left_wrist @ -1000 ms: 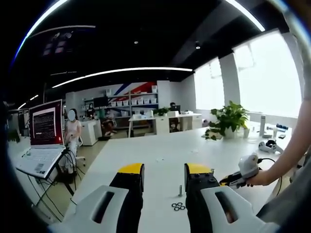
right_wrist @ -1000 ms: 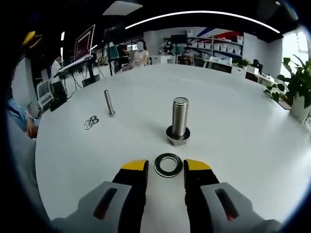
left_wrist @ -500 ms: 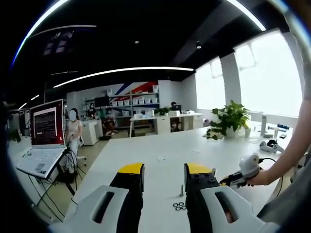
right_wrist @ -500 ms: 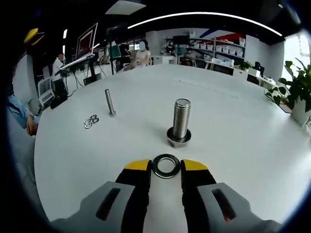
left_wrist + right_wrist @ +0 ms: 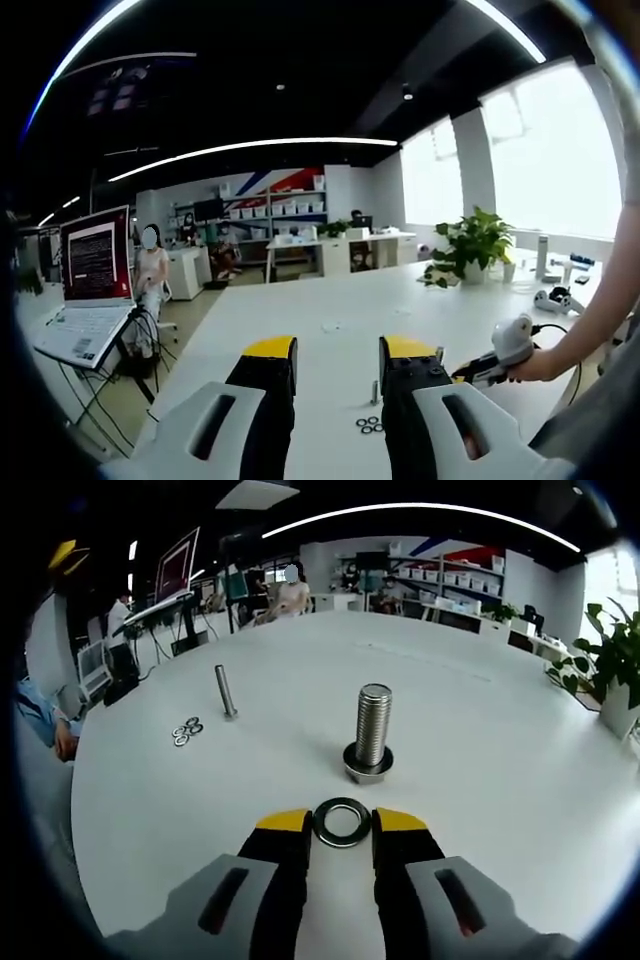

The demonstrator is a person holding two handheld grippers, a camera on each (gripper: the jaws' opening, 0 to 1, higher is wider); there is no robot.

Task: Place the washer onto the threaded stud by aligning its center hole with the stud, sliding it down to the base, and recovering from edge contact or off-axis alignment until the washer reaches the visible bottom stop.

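Note:
A dark steel washer (image 5: 342, 804) lies flat on the white table (image 5: 480, 740), with my right gripper (image 5: 342, 826) shut on its two edges by the yellow-tipped jaws. Just beyond it stands the threaded stud (image 5: 373, 725), upright on a flanged base (image 5: 368, 767) and bare of any washer. In the left gripper view my left gripper (image 5: 336, 362) hangs above the table, open and with nothing between its jaws. From the right of that view comes the right gripper (image 5: 503, 350), held in a person's hand.
A thin second stud (image 5: 225, 690) and a small cluster of spare washers (image 5: 186, 730) sit left of the big stud; both also appear as the thin stud (image 5: 374, 390) and washers (image 5: 368, 425). A laptop (image 5: 90, 290) stands at the left and a potted plant (image 5: 470, 245) far right.
The right jaws have narrowed from a wider gap onto the washer's edges, and that view has crept slightly forward. The left gripper view is nearly unchanged.

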